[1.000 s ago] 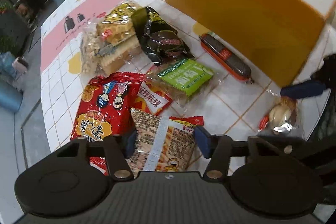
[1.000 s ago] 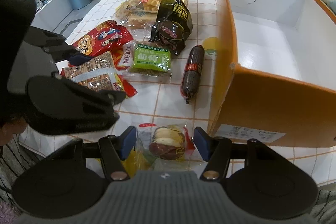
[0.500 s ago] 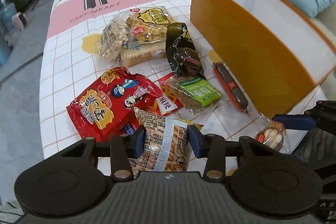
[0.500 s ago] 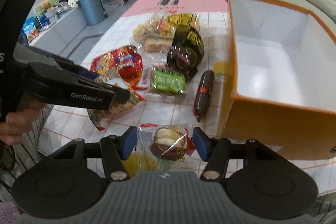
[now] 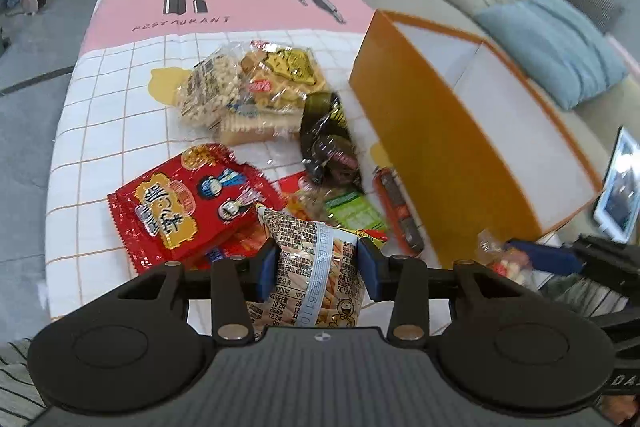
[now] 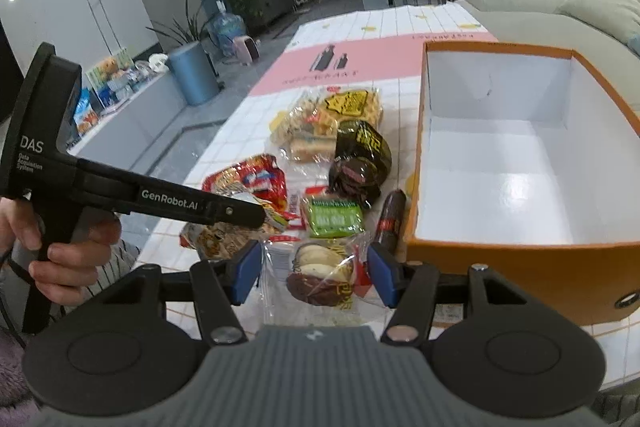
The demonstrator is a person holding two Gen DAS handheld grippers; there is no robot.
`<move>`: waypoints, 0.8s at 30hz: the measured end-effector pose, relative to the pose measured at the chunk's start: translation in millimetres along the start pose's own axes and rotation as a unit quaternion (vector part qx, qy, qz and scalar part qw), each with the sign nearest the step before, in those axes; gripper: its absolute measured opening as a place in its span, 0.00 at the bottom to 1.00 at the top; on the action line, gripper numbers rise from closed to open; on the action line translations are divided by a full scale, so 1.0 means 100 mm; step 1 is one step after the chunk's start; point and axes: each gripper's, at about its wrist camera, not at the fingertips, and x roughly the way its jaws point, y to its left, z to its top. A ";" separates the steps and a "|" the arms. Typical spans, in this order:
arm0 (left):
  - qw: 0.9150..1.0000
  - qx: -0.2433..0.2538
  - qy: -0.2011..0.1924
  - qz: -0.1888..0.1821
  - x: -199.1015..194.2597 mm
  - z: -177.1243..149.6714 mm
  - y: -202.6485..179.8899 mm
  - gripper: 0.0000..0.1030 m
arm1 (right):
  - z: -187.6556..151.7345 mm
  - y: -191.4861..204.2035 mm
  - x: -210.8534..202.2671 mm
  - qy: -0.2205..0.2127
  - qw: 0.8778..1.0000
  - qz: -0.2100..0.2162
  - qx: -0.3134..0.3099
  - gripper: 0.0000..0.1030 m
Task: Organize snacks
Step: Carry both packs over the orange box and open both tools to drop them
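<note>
- Left tongs (image 5: pixel 318 269): blue pads clamped on both sides of the striped snack-stick packet (image 5: pixel 316 267); packet is lifted clear of the worktop (image 5: pixel 80 131), as the right wrist view shows.
- Right tongs (image 6: pixel 314 273): clenched on the clear cookie pack (image 6: pixel 320 277), pads pressing the wrapper edges. Pack sits at the near worktop edge, just beside the front wall of the orange box (image 6: pixel 520 267).
- Box interior is white, nothing visible inside.
- Remaining pile on the worktop, left of the box: red chip bag (image 5: pixel 184 203), green raisin pack (image 6: pixel 332 217), dark sausage stick (image 6: pixel 390 217) lying along the box wall, black foil bag (image 6: pixel 360 163), clear cracker/peanut bags (image 5: pixel 248 91) at the far end.
- Person's left hand (image 6: pixel 60 251) on the left tongs' grip.
</note>
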 end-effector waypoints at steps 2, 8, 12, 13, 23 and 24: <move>1.000 0.000 -0.013 -0.008 -0.07 0.02 -0.04 0.46 | 0.02 0.00 -0.04 -0.008 1.000 0.004 -0.001 0.56; 0.998 0.004 -0.060 -0.025 -0.27 0.15 -0.28 0.46 | 0.13 -0.15 -0.17 -0.031 0.999 0.009 0.017 0.55; 0.996 0.013 -0.081 -0.031 -0.38 0.30 -0.56 0.46 | 0.21 -0.34 -0.31 -0.063 0.996 0.018 0.056 0.55; 0.995 0.014 -0.089 -0.037 -0.40 0.34 -0.64 0.46 | 0.23 -0.41 -0.35 -0.072 0.995 0.023 0.070 0.55; 0.991 0.051 -0.083 -0.089 -0.16 0.64 -1.33 0.46 | 0.27 -1.08 -0.80 -0.174 0.970 -0.025 0.167 0.55; 0.992 0.046 -0.080 -0.089 -0.11 0.65 -1.37 0.46 | 0.26 -1.15 -0.82 -0.177 0.968 -0.031 0.176 0.55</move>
